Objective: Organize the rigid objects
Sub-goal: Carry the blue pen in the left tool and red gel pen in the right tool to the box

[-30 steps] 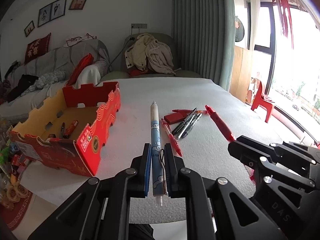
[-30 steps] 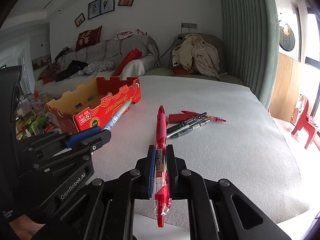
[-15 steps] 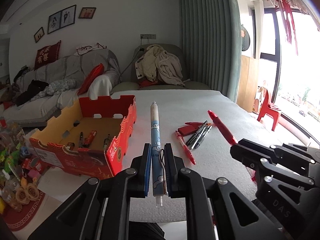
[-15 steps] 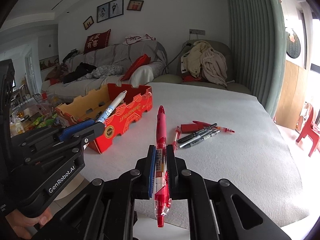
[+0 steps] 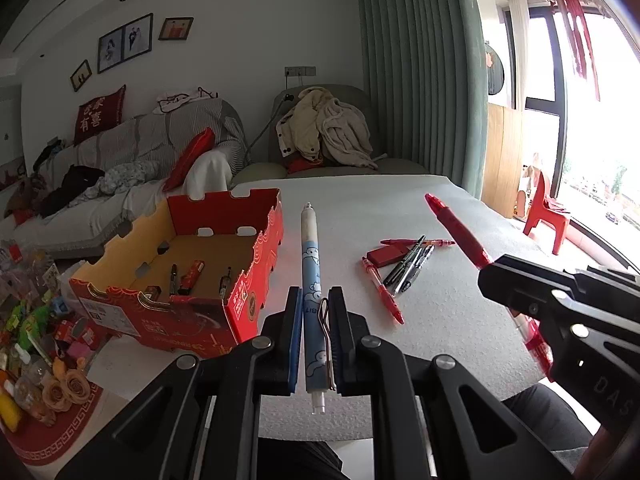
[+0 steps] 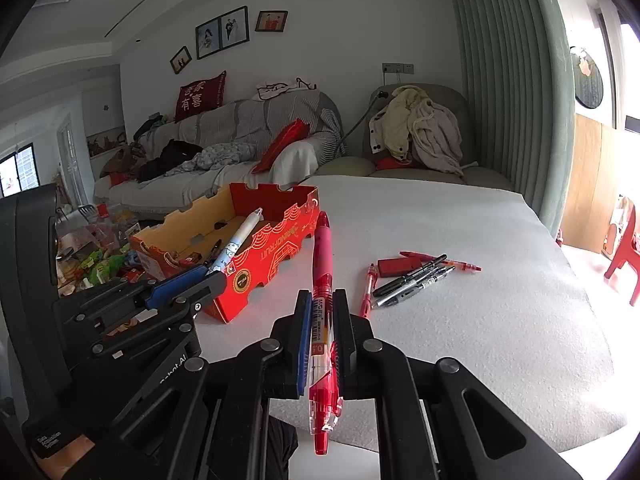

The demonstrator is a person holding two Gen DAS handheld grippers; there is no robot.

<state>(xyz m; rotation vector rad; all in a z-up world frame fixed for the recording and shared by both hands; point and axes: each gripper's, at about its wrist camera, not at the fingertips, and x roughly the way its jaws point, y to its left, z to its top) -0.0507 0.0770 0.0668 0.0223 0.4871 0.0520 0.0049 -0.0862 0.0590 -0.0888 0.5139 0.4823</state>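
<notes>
Glossy plastic red pen [image 6: 322,280]; printed cardboard box [image 5: 248,292]; matt foam-like table cover [image 6: 480,320]

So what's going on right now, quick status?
Left tongs shut on blue pen; right tongs shut on red pen. Red box ahead, open. Nothing in the way.

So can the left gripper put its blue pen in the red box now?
Probably yes. The left gripper is shut on the blue pen, the red box sits open-topped just to its left, and nothing stands between them.
</notes>
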